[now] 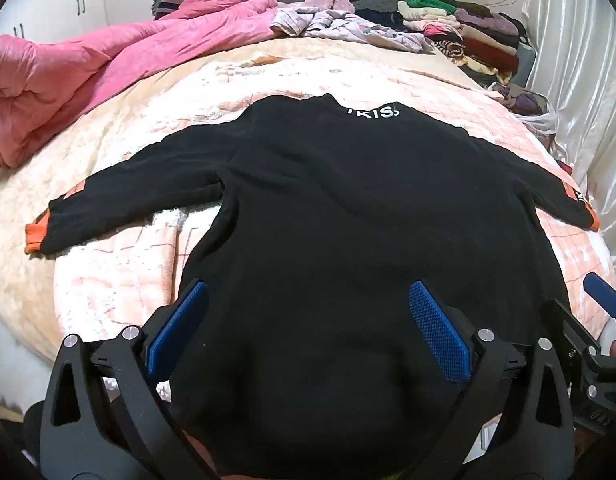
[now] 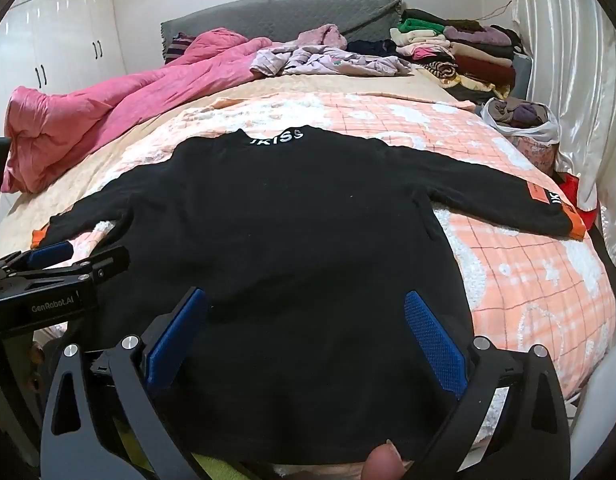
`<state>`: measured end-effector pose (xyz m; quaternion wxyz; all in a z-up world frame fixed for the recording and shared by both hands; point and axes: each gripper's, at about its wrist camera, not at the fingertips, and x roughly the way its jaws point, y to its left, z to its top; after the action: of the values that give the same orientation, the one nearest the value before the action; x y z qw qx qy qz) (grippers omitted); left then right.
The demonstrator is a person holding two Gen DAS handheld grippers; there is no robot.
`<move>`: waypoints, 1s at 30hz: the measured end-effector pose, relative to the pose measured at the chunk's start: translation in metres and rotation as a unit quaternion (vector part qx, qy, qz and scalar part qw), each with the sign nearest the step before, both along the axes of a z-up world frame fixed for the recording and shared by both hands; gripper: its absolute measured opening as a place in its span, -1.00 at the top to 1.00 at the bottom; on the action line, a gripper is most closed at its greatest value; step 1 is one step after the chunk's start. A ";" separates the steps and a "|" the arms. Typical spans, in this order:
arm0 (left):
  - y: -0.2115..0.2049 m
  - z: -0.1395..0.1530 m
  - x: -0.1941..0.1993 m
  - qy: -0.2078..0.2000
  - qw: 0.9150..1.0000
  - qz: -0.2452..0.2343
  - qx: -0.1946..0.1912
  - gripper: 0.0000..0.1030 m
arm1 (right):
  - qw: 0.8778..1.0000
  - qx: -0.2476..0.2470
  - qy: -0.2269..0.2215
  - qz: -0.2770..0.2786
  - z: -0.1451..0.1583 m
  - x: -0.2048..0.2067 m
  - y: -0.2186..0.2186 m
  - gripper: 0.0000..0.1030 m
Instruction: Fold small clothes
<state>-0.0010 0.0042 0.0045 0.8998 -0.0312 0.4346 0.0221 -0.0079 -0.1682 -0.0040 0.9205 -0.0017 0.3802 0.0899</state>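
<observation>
I see the black sweater [image 1: 347,208] flat on the bed [image 1: 120,272], collar at twelve o'clock, sleeves running nine to three. My left gripper [image 1: 306,332] and right gripper [image 2: 304,334] hang spread over its hem, pinching nothing.

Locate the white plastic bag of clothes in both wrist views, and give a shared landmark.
Left wrist: white plastic bag at the right edge, upper half, by the curtain, partly cut off by the bed's curve.
Right wrist: bag upper right, in full view, beyond the right sleeve.
Shared landmark: white collar lettering on the black sweater.
</observation>
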 end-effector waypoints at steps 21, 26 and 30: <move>-0.001 0.002 -0.001 -0.005 1.000 0.003 0.004 -0.82 | 1.000 -0.004 -0.001 0.001 -0.001 0.000 0.003 -0.92; -0.001 0.002 -0.002 -0.006 1.000 0.003 0.002 -0.82 | 1.000 -0.004 -0.002 -0.001 -0.001 -0.001 0.001 -0.92; -0.002 0.002 -0.001 -0.006 1.000 0.002 0.004 -0.82 | 1.000 -0.004 -0.003 -0.001 0.000 -0.002 0.001 -0.92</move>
<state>-0.0024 0.0020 0.0063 0.9025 -0.0285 0.4291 0.0251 -0.0096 -0.1674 -0.0043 0.9217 -0.0057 0.3777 0.0878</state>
